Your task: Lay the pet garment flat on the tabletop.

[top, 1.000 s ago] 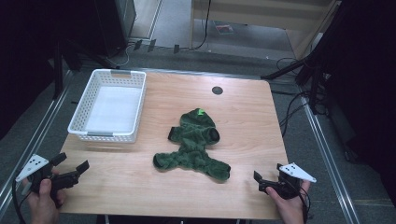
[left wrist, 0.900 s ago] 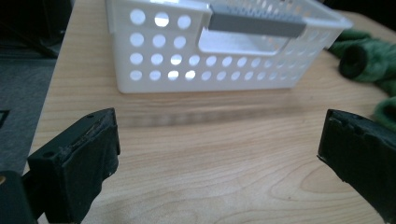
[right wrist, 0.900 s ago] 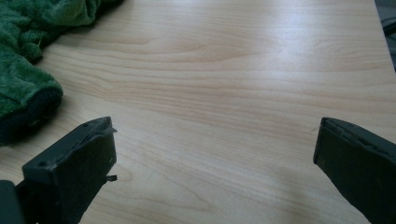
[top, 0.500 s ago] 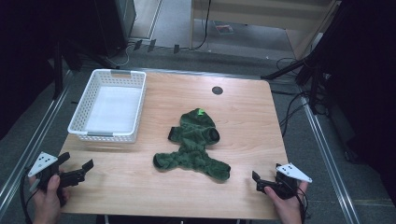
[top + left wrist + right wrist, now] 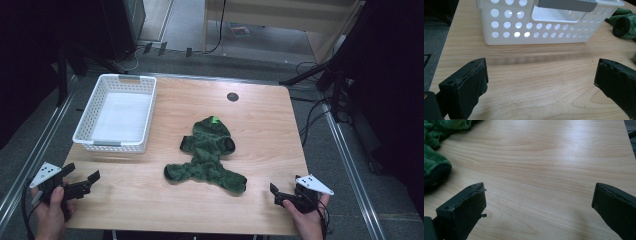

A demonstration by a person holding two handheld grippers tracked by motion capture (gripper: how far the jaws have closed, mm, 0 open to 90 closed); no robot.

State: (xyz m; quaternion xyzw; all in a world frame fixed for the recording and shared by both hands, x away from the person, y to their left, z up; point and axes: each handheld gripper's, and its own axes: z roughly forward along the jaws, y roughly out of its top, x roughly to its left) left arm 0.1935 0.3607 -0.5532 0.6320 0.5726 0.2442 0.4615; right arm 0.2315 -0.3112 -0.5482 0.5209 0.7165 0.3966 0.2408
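The green fleece garment (image 5: 207,157) lies flat in the middle of the table (image 5: 260,125), hood towards the far edge and legs towards the person; the white basket (image 5: 117,114) stands empty at the far left, well apart from it. Since a second ago the left gripper (image 5: 80,186) has drawn back and down towards the near left corner, and the right gripper (image 5: 282,196) has sunk a little towards the near edge; neither has closed on the garment. Both are released: in the left gripper view the jaws stand wide with bare wood and the basket wall (image 5: 549,27) between them, and in the right gripper view they gape just as wide over bare table, a fleece leg (image 5: 435,168) off to one side. The garment itself has not shifted; so the work, probably to get the clothing into the basket, has not really begun. The nearest leg lies just ahead of the right gripper, which looks the likelier one to reach first, though whether the fleece is meant to be folded beforehand cannot be told from here.
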